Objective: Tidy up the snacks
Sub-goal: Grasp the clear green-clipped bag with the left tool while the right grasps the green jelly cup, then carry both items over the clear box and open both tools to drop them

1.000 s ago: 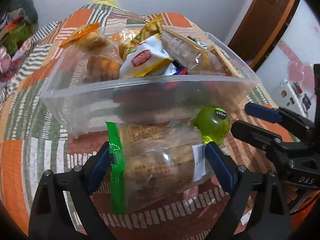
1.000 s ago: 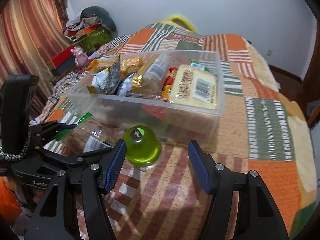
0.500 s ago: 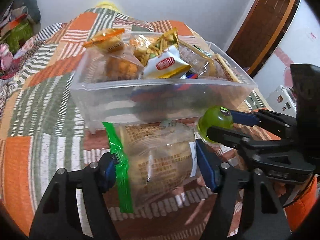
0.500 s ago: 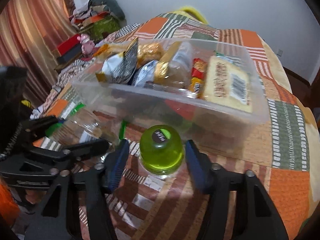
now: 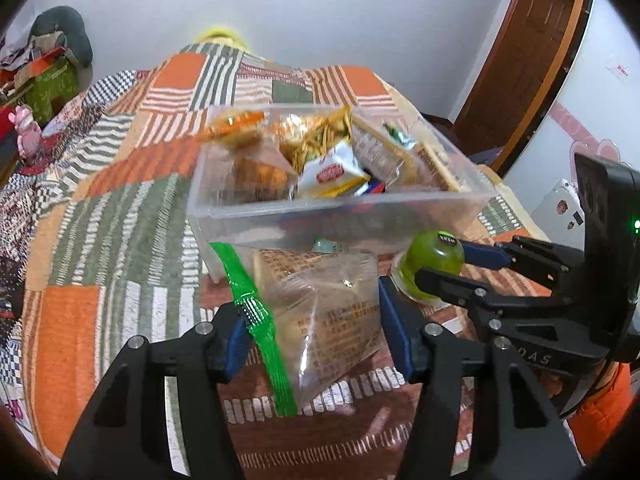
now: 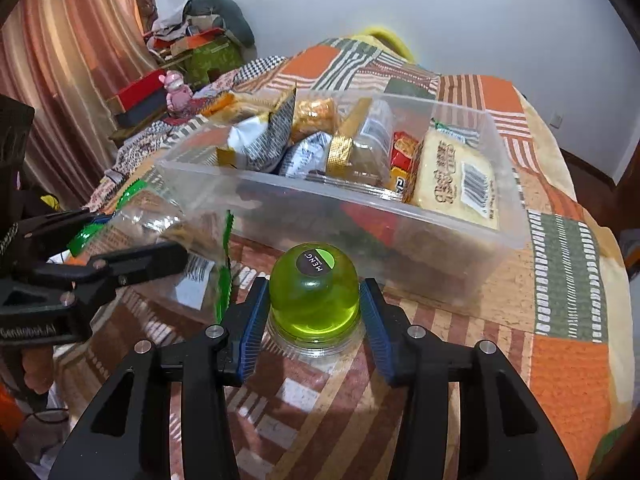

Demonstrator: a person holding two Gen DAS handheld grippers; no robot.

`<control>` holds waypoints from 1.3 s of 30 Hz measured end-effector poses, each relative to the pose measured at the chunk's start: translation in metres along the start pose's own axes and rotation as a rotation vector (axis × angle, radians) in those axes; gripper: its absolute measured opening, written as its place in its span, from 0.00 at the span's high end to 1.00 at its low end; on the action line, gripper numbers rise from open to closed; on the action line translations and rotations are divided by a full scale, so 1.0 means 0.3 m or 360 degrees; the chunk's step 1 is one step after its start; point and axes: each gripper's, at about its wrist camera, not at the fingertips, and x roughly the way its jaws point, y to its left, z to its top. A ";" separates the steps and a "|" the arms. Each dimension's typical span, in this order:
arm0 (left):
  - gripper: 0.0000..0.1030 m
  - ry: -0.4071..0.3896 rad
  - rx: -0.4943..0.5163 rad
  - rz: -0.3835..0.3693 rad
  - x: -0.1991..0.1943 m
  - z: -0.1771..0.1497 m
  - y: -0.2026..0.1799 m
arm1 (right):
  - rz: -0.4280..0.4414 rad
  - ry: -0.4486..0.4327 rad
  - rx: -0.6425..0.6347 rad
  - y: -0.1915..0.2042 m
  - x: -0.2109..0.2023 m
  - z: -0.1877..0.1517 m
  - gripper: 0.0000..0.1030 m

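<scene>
Both claws are closed on snacks just in front of the clear bin (image 6: 400, 216). If the step is to be done well, each item should be lifted above the bin's near wall before release, since the bin is already crowded. The left gripper (image 5: 312, 332) is closed on a clear cracker bag (image 5: 320, 312), its pads pressed into the soft film. The right gripper (image 6: 314, 320) is narrowed around the green jelly cup (image 6: 314, 296), with both pads touching its sides.

Patchwork bedspread (image 6: 568, 264) under snack bin (image 6: 360, 216)
</scene>
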 end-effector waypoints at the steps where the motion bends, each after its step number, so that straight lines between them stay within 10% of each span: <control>1: 0.45 -0.0014 0.0002 0.0000 -0.013 0.008 -0.003 | 0.0001 -0.0010 0.0003 -0.001 -0.009 0.000 0.58; 21: 0.54 -0.0293 0.0033 0.0052 -0.156 0.179 -0.026 | -0.0060 -0.0329 0.0098 -0.062 -0.202 0.109 0.58; 39: 0.55 -0.0290 -0.0056 0.0091 0.066 0.277 0.050 | -0.0125 -0.0257 0.0131 -0.127 -0.018 0.225 0.58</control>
